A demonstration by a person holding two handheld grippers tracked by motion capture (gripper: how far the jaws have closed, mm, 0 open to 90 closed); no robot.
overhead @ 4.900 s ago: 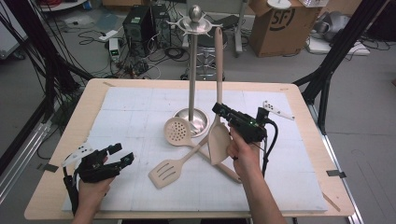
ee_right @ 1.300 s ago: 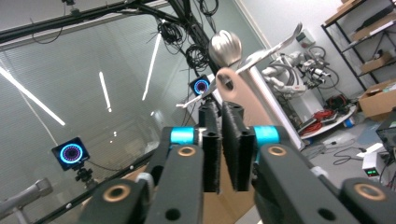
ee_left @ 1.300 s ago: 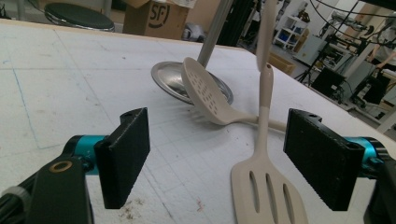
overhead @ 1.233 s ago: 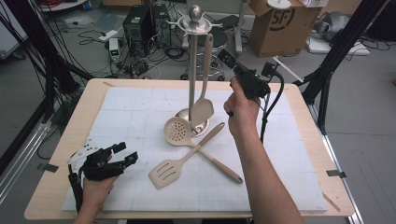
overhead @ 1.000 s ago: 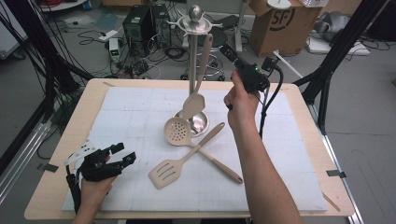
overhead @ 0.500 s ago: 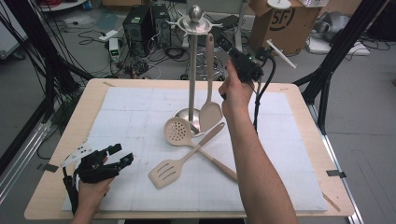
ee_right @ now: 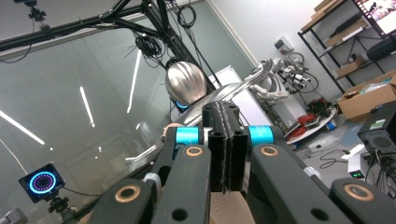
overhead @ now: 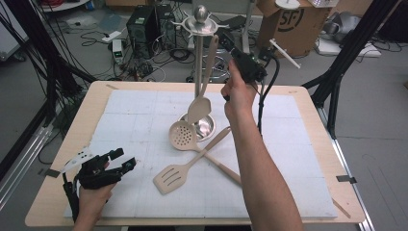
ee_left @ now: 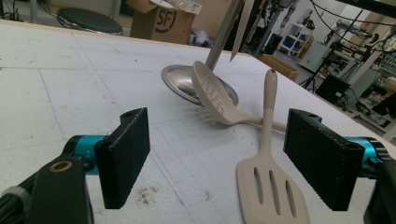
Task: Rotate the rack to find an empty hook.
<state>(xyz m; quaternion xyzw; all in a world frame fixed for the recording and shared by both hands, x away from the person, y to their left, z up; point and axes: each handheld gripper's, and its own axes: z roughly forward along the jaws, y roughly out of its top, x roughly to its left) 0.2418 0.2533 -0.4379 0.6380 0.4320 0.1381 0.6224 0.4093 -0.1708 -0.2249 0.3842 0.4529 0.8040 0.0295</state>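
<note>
My right gripper (overhead: 224,38) is raised beside the top of the metal utensil stand (overhead: 199,53) and is shut on the handle end of a beige spoon (overhead: 199,109), which hangs down along the pole. In the right gripper view the gripper (ee_right: 224,109) has its jaws pressed together, with the stand's ball top (ee_right: 186,83) just behind. My left gripper (overhead: 122,161) rests open at the front left of the table. Its pads (ee_left: 125,154) stand wide apart, with nothing between them.
A perforated skimmer (overhead: 183,134) leans on the stand's round base (overhead: 214,126). A slotted spatula (overhead: 174,176) lies crossed over the skimmer's long handle (overhead: 222,166) mid-table. The white mat (overhead: 288,159) covers the wooden table. Boxes, cables and frames stand behind it.
The right hand has carried the beige spoon from low over the table up to the stand's top. The spoon now hangs closer to the pole. The left gripper has stayed put.
</note>
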